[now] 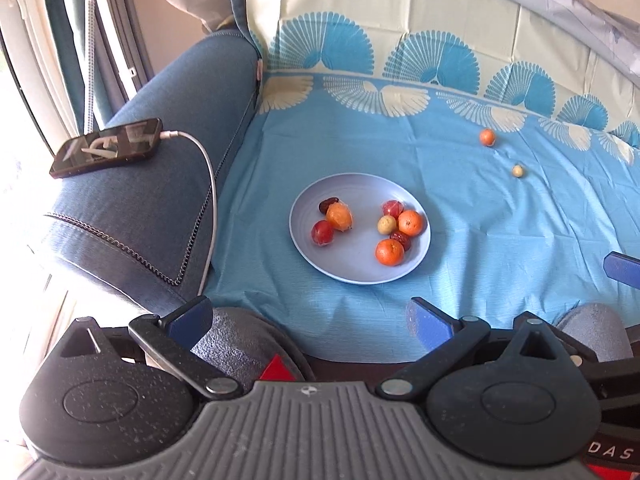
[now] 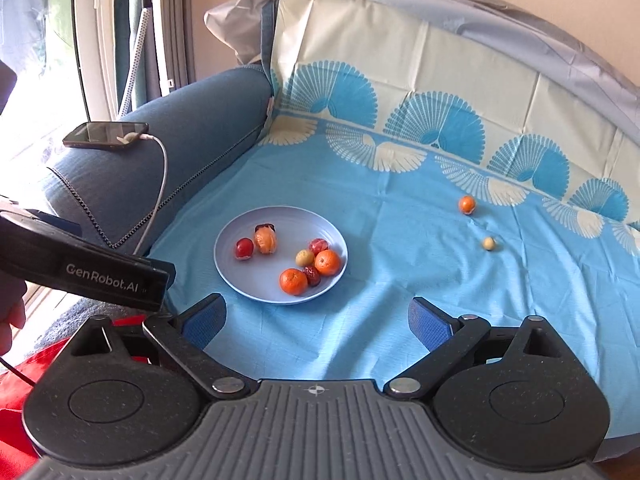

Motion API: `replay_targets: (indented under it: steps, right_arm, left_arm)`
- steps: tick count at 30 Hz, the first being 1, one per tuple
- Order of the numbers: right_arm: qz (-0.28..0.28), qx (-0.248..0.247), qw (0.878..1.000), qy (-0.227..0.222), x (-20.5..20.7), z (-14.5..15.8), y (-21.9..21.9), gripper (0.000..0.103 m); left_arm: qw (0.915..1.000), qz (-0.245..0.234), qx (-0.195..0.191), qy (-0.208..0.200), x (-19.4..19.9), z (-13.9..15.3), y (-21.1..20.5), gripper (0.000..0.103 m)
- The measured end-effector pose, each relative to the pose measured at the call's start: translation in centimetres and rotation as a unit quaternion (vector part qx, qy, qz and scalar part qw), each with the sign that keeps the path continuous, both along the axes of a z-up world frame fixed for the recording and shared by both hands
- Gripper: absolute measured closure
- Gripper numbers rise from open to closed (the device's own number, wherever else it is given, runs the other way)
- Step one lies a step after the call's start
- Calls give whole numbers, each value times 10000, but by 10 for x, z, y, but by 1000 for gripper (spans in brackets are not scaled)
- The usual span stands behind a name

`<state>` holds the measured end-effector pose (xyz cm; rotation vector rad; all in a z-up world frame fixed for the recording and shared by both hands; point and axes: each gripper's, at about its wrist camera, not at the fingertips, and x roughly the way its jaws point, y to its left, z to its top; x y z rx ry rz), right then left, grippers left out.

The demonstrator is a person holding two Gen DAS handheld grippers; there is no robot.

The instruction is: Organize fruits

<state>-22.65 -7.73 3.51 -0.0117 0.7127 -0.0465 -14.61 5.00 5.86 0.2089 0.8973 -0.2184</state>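
Risk comes first from the soft seat under the cloth (image 2: pixel 360 208): it is a couch cushion, not a firm table, so pressing down near a round fruit could dent the surface and send it rolling, probably toward the back edge where the cloth climbs the backrest. The plate (image 2: pixel 240 280) sits toward the left edge of the seat, beside the armrest (image 2: pixel 168 148), and already carries eight fruits; a clumsy drop there could knock a tangerine (image 2: pixel 293 281) over its shallow rim. A phone (image 2: pixel 106 135) lies on the armrest with its cable hanging close to the plate, so a wide swing on that side could snag it.

Two fruits lie loose on the cloth, well apart from the plate toward the back right: an orange one (image 2: pixel 467 204) and, nearer, a small pale one (image 2: pixel 489 243). That one looks slippery to pinch, though it is too small to judge well.

Both grippers hover low over the front edge, pointing at the plate. Right gripper (image 2: pixel 318 320) has its jaws wide apart and empty. Left gripper (image 1: pixel 308 316) is likewise spread wide with nothing between its pads, and its body shows at the left of the right wrist view.
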Motion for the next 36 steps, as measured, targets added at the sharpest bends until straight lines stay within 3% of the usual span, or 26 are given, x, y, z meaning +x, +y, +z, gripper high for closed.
replay_targets:
  steps: [12,36]
  right_arm:
    - [-34,31,9997,-239,-17,8,-1,4]
    - [-29,52,10000,-71,-7,2,1,4]
  left_arm:
    - [9998,-91,77,-176,-15,11,-3,0]
    - [10000,-55,80,-23,-5,3,1,0]
